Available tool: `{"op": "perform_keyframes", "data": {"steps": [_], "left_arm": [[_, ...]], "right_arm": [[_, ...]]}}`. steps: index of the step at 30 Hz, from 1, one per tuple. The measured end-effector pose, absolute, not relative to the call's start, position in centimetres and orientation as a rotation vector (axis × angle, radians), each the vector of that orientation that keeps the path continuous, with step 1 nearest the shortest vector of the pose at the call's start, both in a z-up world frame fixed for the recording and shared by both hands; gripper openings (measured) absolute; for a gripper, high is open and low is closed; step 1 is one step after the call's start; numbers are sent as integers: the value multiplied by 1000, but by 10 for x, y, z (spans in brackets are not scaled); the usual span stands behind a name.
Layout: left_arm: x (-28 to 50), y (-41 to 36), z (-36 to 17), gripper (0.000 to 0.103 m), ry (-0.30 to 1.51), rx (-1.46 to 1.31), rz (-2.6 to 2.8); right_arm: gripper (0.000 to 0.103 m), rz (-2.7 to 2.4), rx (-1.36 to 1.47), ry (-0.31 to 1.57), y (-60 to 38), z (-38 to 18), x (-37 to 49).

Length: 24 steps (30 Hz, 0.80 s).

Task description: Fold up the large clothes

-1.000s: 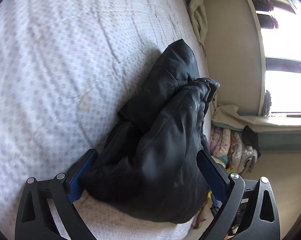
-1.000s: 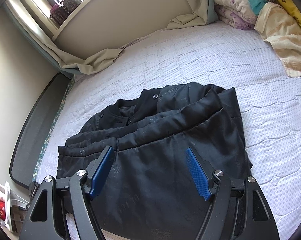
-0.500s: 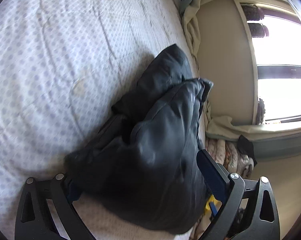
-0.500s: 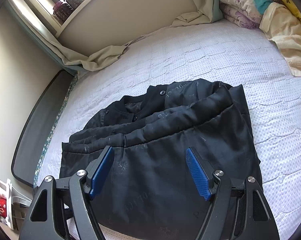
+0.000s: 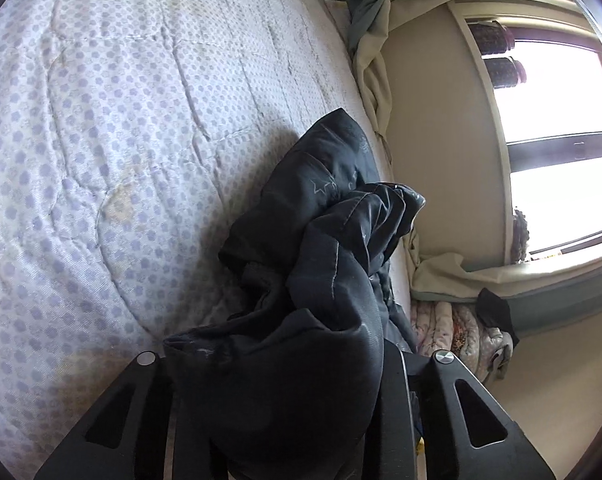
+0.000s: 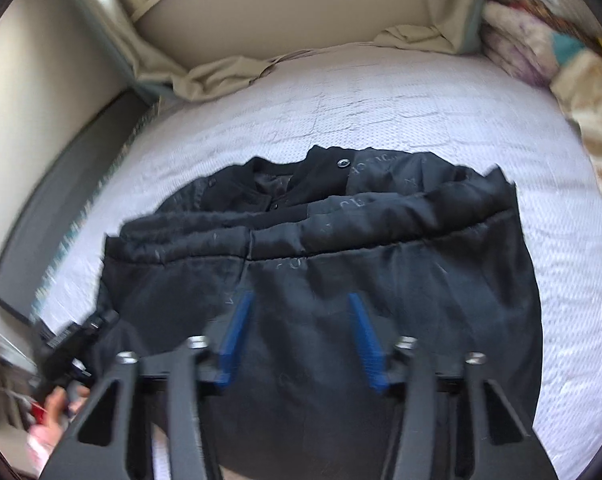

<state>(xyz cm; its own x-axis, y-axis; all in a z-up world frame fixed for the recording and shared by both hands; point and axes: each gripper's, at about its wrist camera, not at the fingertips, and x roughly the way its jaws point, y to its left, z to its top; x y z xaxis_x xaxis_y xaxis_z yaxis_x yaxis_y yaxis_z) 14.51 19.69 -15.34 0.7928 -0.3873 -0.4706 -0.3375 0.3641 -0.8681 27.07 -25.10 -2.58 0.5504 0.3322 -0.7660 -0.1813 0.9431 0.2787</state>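
Right wrist view shows us the large black padded jacket (image 6: 321, 280) lying half-folded at six o'clock on the white quilted mattress (image 6: 381, 112). Our right gripper (image 6: 301, 344) is closing, its blue pads not yet pressing cloth; it may pinch only one layer. Our left gripper (image 5: 277, 400) is closing on a bunched hem, which could slip. We see no containers.

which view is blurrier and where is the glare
The right wrist view is smeared by motion, worst toward its edges, though the black jacket stays readable. The left wrist view is sharp, but its window is blown out white, and the jacket throws a soft shadow on the quilted mattress.
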Motion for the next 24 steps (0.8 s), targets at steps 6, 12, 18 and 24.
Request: {"op": "perform_keyframes", "data": {"steps": [6,12,18,24], "left_arm": [[143,203,-147,23,675,-1229,-86],[138,193,-109,21,590,-1113,-169],[136,147,-35,20,488,-847,-258],[132,72,27,20,435,-593,-348]], "right_arm": [[27,227,29,938,-234,-48,290],[26,218,124,999,-244,-84,306],[24,218,192,1004,-253,-99,310],[23,211,235,988,-257,-104,308]]}}
